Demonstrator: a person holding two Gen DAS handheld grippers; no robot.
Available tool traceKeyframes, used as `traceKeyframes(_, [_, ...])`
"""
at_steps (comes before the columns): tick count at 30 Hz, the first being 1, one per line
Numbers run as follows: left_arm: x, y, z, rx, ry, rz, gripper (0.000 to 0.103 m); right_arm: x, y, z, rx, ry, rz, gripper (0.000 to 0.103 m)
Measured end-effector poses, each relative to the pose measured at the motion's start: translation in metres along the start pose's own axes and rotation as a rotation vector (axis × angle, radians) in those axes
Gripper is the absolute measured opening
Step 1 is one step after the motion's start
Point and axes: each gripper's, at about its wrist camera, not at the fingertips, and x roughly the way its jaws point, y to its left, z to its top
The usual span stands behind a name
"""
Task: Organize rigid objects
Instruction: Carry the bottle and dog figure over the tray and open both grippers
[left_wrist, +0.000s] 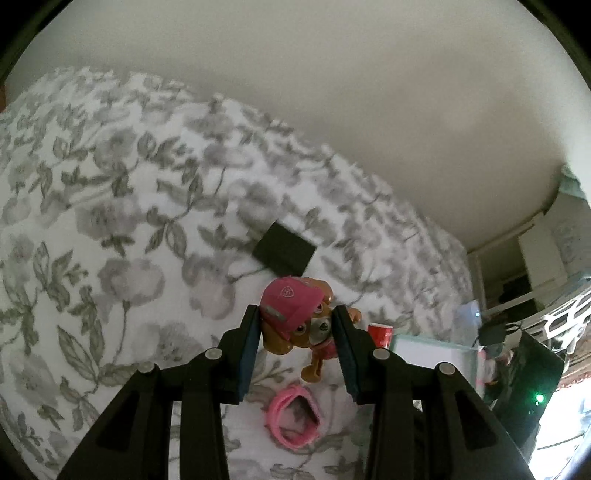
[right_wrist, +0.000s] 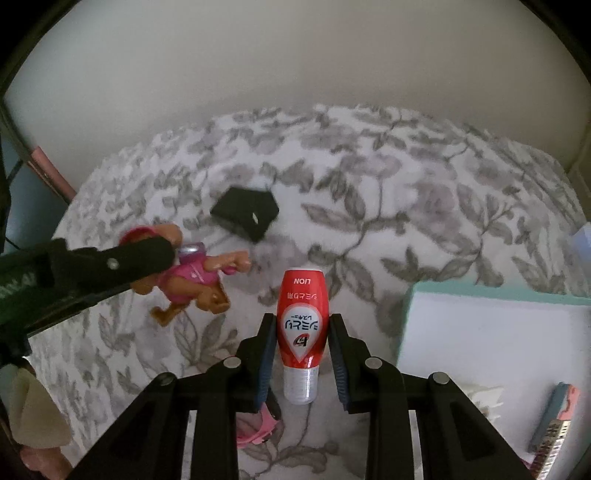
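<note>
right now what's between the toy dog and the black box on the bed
Nothing: only bare floral bedspread separates the toy dog, held in the left gripper, from the black box. The right wrist view shows that gap best.

Left tongs (left_wrist: 295, 325) angled downward, pads clamped on a load, right tongs (right_wrist: 301, 332) likewise — both closed

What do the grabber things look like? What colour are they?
Both look the same. The left gripper and right gripper are black plastic, with flat angled arms pinned by round silver rivets. Each has two jaws, lined inside with dark blue pads. No cables or writing show on them, and no sleeve is visible.
</note>
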Motion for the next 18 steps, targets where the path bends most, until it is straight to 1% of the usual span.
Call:
traceKeyframes(2, [-0.006, -0.009, 0.001, 0.015, -0.017, -0.008, 0.041, -0.009, -0.006, 0.004, 0.006, -0.02, -0.009, 0.03])
traceKeyframes(5, [-0.009, -0.028, 0.0, 0.037, -0.021, -0.042, 0.041, -0.023, -0.024, 0.006, 0.042, -0.046, -0.023, 0.03])
traceKeyframes(7, [-0.006, -0.044, -0.004, 0.063, -0.008, -0.065, 0.041, -0.031, -0.042, 0.004, 0.088, -0.055, -0.037, 0.03])
traceKeyframes(14, [0.013, -0.097, -0.027, 0.154, 0.05, -0.121, 0.041, -0.056, -0.113, -0.015, 0.223, -0.06, -0.132, 0.03])
traceKeyframes(18, [0.027, -0.126, -0.044, 0.215, 0.091, -0.137, 0.041, -0.067, -0.153, -0.028, 0.286, -0.04, -0.211, 0.03])
